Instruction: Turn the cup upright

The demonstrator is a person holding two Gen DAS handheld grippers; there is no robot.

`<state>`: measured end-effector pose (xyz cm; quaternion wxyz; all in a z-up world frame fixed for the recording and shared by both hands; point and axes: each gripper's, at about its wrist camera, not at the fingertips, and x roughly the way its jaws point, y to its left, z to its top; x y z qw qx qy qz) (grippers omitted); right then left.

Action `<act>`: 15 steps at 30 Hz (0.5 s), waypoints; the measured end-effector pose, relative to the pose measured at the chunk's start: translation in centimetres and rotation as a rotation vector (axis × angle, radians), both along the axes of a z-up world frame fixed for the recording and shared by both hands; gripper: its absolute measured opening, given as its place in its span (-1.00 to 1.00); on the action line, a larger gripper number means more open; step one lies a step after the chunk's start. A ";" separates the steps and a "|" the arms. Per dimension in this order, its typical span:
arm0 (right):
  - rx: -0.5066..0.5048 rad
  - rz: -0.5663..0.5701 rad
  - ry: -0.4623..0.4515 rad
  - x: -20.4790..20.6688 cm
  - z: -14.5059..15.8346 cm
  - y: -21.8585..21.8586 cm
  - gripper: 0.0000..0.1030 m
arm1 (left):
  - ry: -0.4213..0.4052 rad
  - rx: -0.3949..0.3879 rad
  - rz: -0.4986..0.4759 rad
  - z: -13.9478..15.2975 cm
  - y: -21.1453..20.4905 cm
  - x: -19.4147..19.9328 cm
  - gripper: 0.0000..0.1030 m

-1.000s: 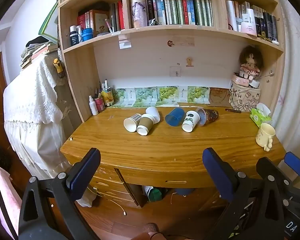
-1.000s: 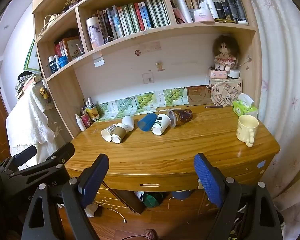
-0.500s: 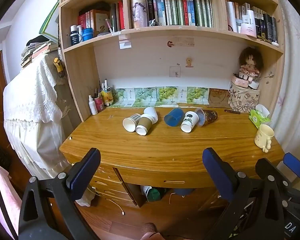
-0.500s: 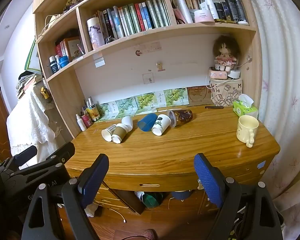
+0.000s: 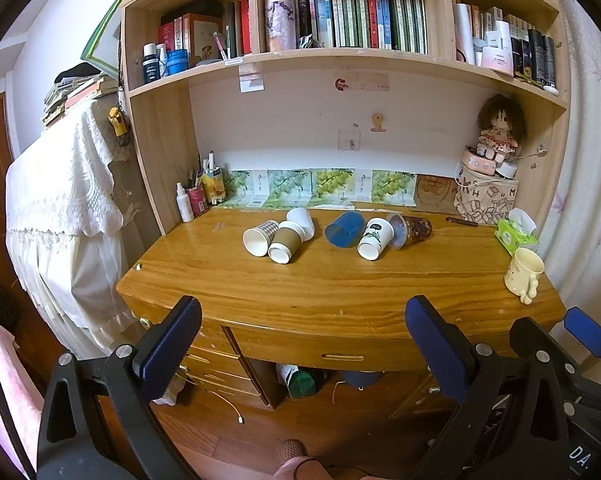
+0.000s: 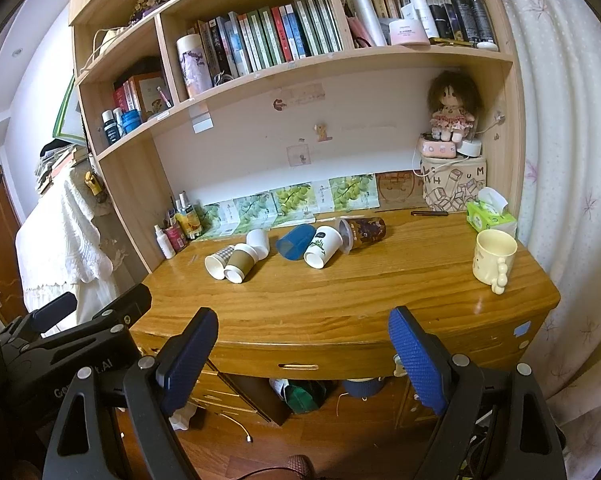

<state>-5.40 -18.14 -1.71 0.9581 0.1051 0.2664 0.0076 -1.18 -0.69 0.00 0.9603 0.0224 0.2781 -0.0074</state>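
Little is changed from a second ago: both views are shifted only slightly nearer the surface. Left claw is held wide open, empty. Six cups are lying tipped left of the upright mug, brown cup to blue cup. Right claw is wide open, empty. Nothing flipped yet.

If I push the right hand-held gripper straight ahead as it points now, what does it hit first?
The right hand-held gripper, open and short of the desk, points at the desk's front edge. It would probably meet that edge first, well before the tipped cups, though depth is unclear.
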 end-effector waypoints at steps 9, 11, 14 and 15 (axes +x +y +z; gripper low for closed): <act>0.010 -0.003 0.012 -0.3 -0.6 -0.3 0.71 | 0.021 -0.003 -0.015 -0.5 -0.1 0.3 0.98; 0.016 -0.009 0.019 -0.1 -0.8 -0.6 0.71 | 0.032 0.001 -0.019 -0.6 -0.4 0.6 0.98; 0.024 -0.013 0.027 0.4 -0.8 -0.8 0.71 | 0.049 0.007 -0.021 -0.7 -0.7 1.1 0.98; 0.026 -0.014 0.029 0.6 -0.9 -0.8 0.71 | 0.055 0.007 -0.020 -0.8 -0.7 1.3 0.98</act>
